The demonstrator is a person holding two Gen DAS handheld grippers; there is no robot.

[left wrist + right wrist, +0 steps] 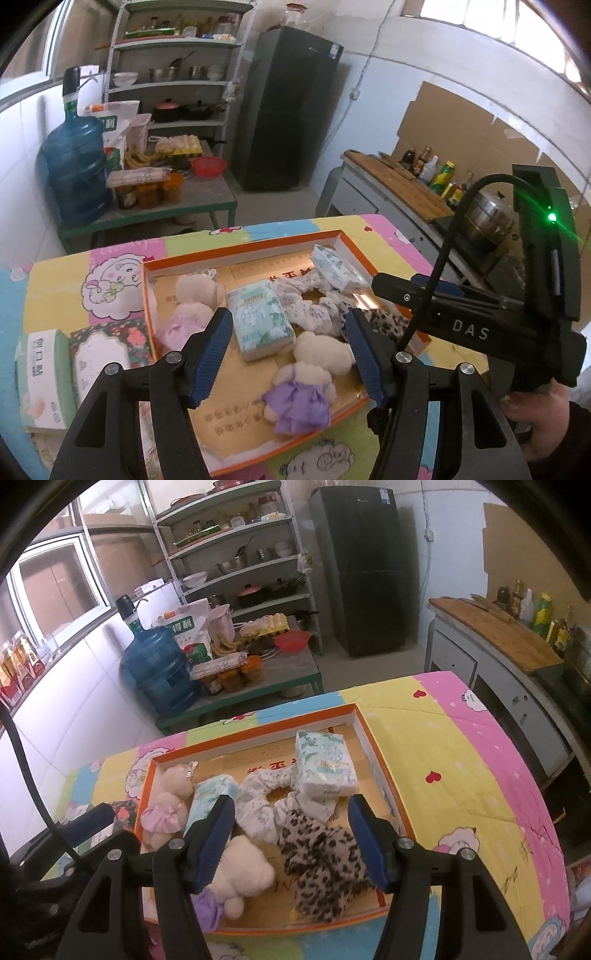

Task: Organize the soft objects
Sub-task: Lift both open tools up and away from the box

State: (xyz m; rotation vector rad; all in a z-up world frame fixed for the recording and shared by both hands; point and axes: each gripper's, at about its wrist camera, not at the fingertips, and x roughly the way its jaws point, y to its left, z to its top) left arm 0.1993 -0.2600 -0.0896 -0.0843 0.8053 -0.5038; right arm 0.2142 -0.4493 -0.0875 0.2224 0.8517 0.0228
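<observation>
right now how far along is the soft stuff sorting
Done: both tissue packs, two scrunchies and two plush bears lie in the orange-rimmed tray. In hand: nothing; the left gripper and right gripper hover with open fingers. Left: possibly the tissue box and floral box beside the tray.

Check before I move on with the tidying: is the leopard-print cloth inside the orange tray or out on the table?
Inside. The leopard-print cloth lies on the floor of the orange tray, within its rim, beside the white bear.
</observation>
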